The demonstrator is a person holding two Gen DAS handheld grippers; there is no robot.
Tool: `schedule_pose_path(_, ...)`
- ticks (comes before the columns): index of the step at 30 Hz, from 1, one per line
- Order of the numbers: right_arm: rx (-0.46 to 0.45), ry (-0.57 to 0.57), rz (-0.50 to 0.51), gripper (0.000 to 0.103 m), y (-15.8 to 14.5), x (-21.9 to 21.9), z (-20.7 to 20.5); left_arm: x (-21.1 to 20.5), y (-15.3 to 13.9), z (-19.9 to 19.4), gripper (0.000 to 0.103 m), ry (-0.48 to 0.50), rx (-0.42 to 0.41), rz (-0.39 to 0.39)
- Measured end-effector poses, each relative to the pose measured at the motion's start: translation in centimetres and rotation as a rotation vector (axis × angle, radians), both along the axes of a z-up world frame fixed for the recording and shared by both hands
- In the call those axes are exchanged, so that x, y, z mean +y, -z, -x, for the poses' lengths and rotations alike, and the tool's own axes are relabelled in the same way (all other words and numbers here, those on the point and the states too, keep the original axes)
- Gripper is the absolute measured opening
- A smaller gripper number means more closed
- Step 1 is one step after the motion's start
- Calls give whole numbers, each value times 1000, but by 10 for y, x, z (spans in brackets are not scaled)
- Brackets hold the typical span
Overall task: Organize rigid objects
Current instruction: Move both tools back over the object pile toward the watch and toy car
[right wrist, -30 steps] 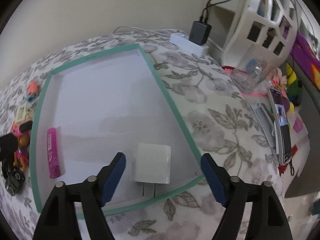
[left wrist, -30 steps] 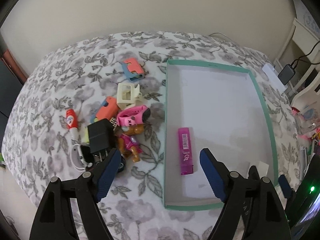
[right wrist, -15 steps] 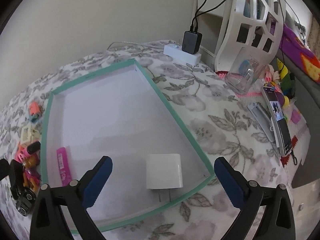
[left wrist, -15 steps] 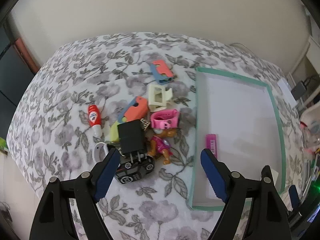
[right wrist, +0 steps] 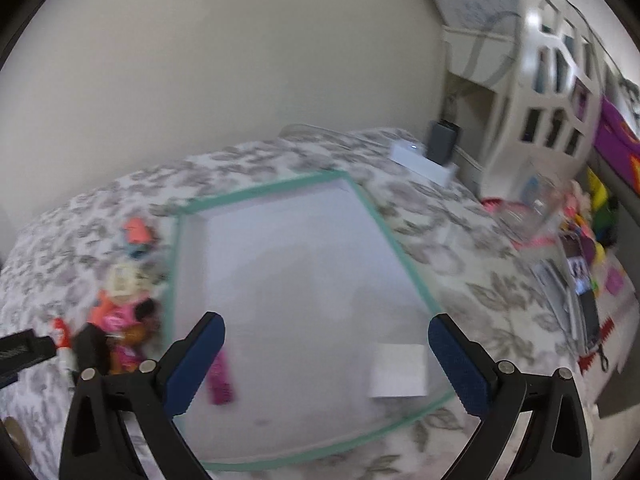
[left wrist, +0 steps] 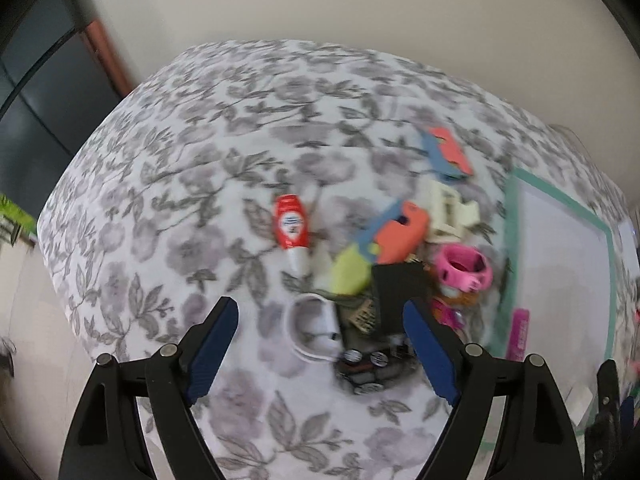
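A pile of small objects lies on the floral bedspread: a red-and-white tube [left wrist: 291,227], an orange case [left wrist: 401,232], a black charger [left wrist: 399,288], a pink watch [left wrist: 464,270], a white cable coil [left wrist: 312,326] and a toy car [left wrist: 370,366]. My left gripper [left wrist: 320,344] is open and empty, just in front of the pile. The green-rimmed white tray [right wrist: 404,254] holds a magenta stick [right wrist: 219,378] and a white plug adapter [right wrist: 398,370]. My right gripper [right wrist: 326,364] is open and empty above the tray's near half.
A white power strip with a dark charger [right wrist: 434,156] lies on the bed's far corner. A white shelf [right wrist: 548,92], a clear container [right wrist: 532,208] and a phone [right wrist: 584,288] crowd the right side. A dark cabinet [left wrist: 36,120] stands left of the bed.
My left gripper has swung left from the tray to the pile. My right gripper has pulled back and up from the white adapter, which stays in the tray. Both views are motion-blurred.
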State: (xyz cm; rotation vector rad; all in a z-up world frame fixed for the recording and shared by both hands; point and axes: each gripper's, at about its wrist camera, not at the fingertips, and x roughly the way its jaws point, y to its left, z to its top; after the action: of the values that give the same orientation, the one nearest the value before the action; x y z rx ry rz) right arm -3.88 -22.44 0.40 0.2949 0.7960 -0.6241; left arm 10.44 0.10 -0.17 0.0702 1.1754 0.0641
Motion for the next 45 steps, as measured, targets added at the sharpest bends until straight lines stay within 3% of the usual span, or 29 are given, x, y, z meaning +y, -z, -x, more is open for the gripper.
schedule_pose_path(6, -54, -164, -35, 103, -26, 48, -38, 35, 2, -11, 85, -62, 21, 0)
schedule_pose_path(11, -60, -272, -140, 103, -25, 81, -69, 63, 8, -18, 85, -107, 62, 5)
schedule_pose_path(19, 41, -409, -206, 103, 19, 99, -81, 104, 25, -26, 85, -208, 138, 38)
schedule_pose_path(27, 182, -531, -336, 103, 73, 113, -78, 104, 56, -23, 85, -239, 257, 110)
schedule_pose_path(32, 223, -585, -320, 103, 83, 123, -77, 100, 66, -19, 85, -235, 287, 86)
schedule_pose_path(45, 251, -698, -243, 102, 88, 147, -82, 117, 69, -14, 85, -260, 295, 115)
